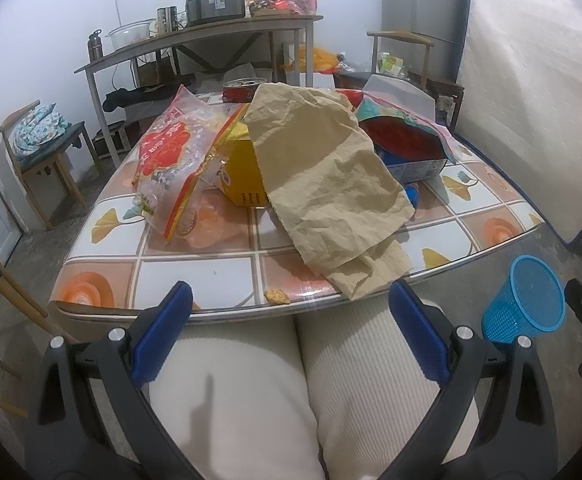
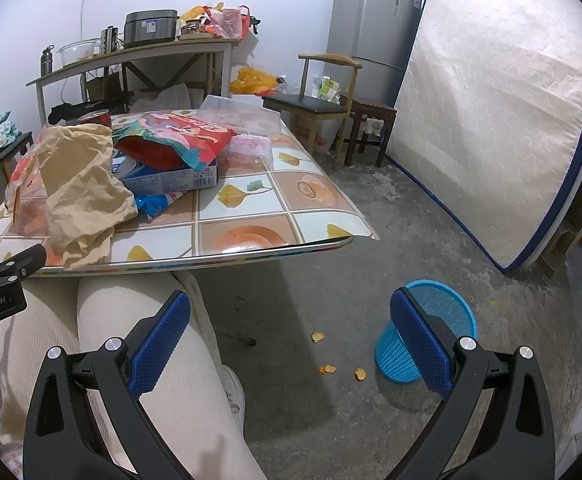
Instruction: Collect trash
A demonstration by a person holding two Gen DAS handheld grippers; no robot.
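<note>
Left gripper (image 1: 291, 332): fingers spread wide with nothing between them, hanging over the person's lap (image 1: 275, 392) just short of the near edge of the surface (image 1: 179, 268).
Right gripper (image 2: 291, 338): fingers spread wide and empty, tilted down over the floor (image 2: 311, 288) at the right side of the surface.
Brown paper (image 1: 323, 184): crumpled, draped over the pile at the middle of the surface; its lower end hangs past the near edge at 6 o'clock.
Clear bag with red print (image 1: 171, 160): lies at 9 o'clock of the brown paper, leaning on a yellow box (image 1: 243, 172).
Red and blue carton (image 1: 411, 152): at 2 o'clock of the brown paper, its flap open.
Crumb (image 1: 277, 297): on the near edge of the surface, between the left fingers in the left wrist view.
Blue basket (image 2: 431, 332): upright on the floor at 3 o'clock of the surface, partly behind one right finger.
Orange scraps (image 2: 327, 369): scattered on the floor just beside the basket, at its 9 o'clock.
</note>
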